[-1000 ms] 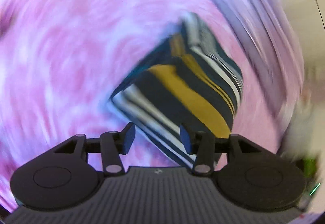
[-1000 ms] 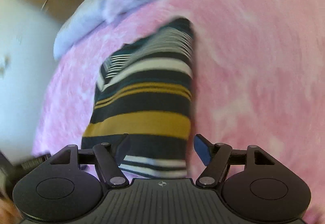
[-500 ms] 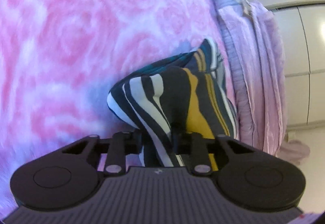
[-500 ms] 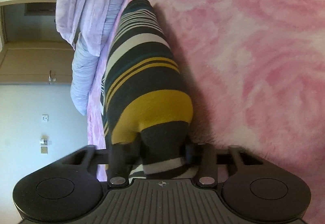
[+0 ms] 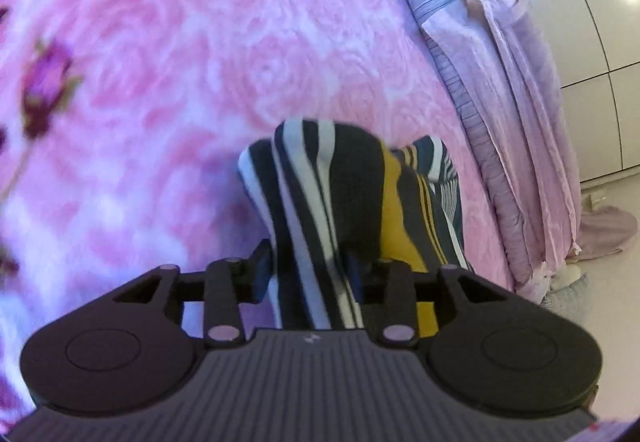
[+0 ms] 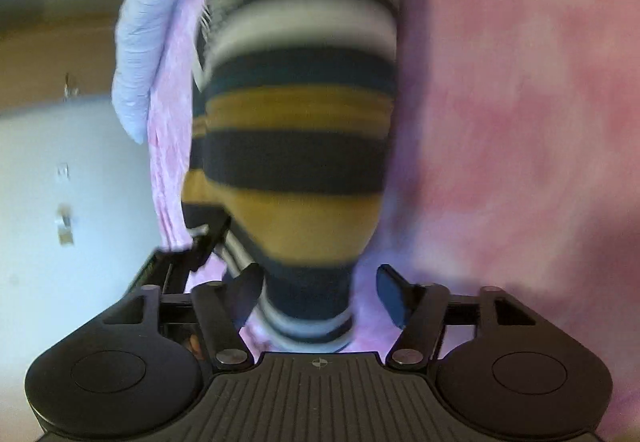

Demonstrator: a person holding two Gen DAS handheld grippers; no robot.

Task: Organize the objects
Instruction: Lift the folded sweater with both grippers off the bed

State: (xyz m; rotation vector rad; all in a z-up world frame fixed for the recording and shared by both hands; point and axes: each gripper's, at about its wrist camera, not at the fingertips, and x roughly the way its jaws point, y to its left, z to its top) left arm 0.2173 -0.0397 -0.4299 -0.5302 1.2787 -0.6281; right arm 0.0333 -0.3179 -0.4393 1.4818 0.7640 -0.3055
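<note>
Left gripper [image 5: 308,266] has its fingers clenched on the striped garment [image 5: 340,201], lifted a bit off the pink rose blanket [image 5: 200,41]. Right gripper [image 6: 320,294] looks released, fingers spread around the fabric. Folding's barely started, I'd say.

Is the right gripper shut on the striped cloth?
No, open: right gripper fingers stand apart beside the striped cloth; the right one clearly misses it.
</note>
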